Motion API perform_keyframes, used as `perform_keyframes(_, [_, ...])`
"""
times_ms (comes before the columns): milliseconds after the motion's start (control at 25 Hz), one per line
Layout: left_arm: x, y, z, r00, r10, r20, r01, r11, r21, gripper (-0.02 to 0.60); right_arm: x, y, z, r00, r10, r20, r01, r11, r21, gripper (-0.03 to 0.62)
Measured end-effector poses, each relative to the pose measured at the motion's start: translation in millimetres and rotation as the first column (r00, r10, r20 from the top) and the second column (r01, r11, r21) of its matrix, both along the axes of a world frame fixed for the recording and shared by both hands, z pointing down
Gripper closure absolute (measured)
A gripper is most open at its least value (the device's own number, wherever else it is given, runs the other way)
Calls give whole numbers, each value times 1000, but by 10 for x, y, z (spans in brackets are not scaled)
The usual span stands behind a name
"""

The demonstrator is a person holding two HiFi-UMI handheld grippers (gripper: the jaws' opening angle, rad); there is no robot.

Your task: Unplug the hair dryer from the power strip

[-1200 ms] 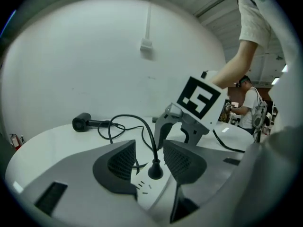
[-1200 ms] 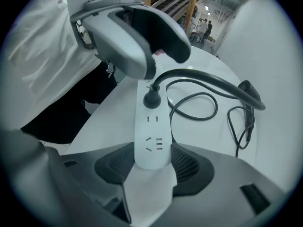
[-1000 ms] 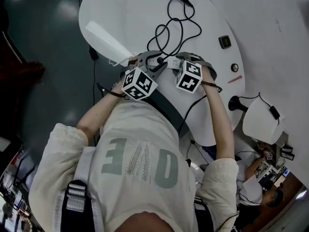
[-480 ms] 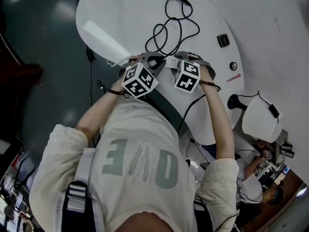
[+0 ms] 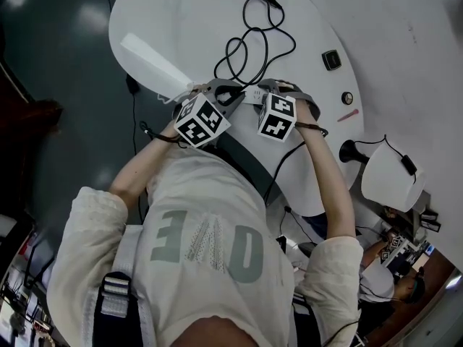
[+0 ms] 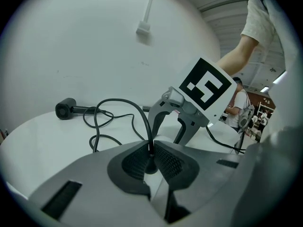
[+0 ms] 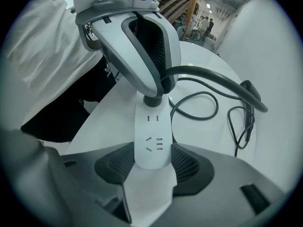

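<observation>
Right gripper view: power strip (image 7: pixel 151 141) between fingers (image 7: pixel 190 162)

Round white table (image 5: pixel 188 20), glossy dark floor (image 5: pixel 65 63), white wall (image 6: pixel 94 41).

The person wears a loose pale shirt (image 5: pixel 210 194) with big grey letters, wide sleeves (image 5: pixel 90 208), grey buckled straps (image 5: pixel 116 288) and thin dark bands (image 5: pixel 156 138) at both wrists.
</observation>
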State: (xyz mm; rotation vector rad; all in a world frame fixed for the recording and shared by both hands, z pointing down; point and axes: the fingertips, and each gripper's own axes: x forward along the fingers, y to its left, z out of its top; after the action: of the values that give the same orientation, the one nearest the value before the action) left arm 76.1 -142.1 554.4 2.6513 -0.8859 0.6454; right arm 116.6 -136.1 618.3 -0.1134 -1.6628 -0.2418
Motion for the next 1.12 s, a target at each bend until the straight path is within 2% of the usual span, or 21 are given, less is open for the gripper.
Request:
perform_keyframes(120, [-5,-1,-31,1000,12,7,-12,1000,3,541,-8,-5,-10,1000,17,-4,-17,1000,-5,349])
perform_keyframes(160, [-5,-8,-74,1000,9,-26,-9,1000,1,541,-14,-8,-15,1000,21,-5,-21,1000,-5,349])
perform_keyframes(200, [-13,-36,-219,992,-10,-129,9,1000,-6,543,-24,-7,-18,1000,20,-5,-20,1000,-3,349])
perform_keyframes(240, [-33,-111,-535,953,-45,-298,44,999,-9,543,-36,-8,-21,1000,15,-5,-15,1000,-1,349])
perform_keyframes(280, [-63,-245,-998,886,-74,-458,91,996,15,543,-44,-16,-22,1000,9,-5,-9,1000,2,349])
perform_keyframes(320, [-86,-400,-1480,842,-65,-535,135,986,92,543,-47,-29,-21,1000,5,-6,-4,1000,3,349])
perform_keyframes(360, [-85,-525,-1859,848,-27,-529,156,967,200,543,-48,-37,-17,1000,4,-7,-4,1000,2,349])
perform_keyframes(400, [-74,-587,-2108,868,15,-497,149,946,288,543,-46,-30,-7,1000,6,-9,-6,1000,-1,349])
perform_keyframes(480, [-110,-592,-2351,878,68,-473,127,921,369,541,-40,10,16,1000,8,-19,-8,1000,-11,349])
perform_keyframes(640, [-265,-584,-2403,891,31,-453,157,915,372,542,-47,-10,1,1000,4,-28,-4,1000,-3,349])
perform_keyframes(840, [-355,-617,-2288,898,-19,-440,179,928,325,541,-62,-16,1,1000,12,-27,-12,1000,0,349])
perform_keyframes(960, [-367,-640,-2279,898,-34,-438,191,929,318,541,-29,-24,-7,999,11,-31,-11,1000,3,349])
perform_keyframes(1120, [-358,-745,-2183,921,-49,-386,179,934,309,541,-50,-19,1,999,19,-28,-19,1000,7,349])
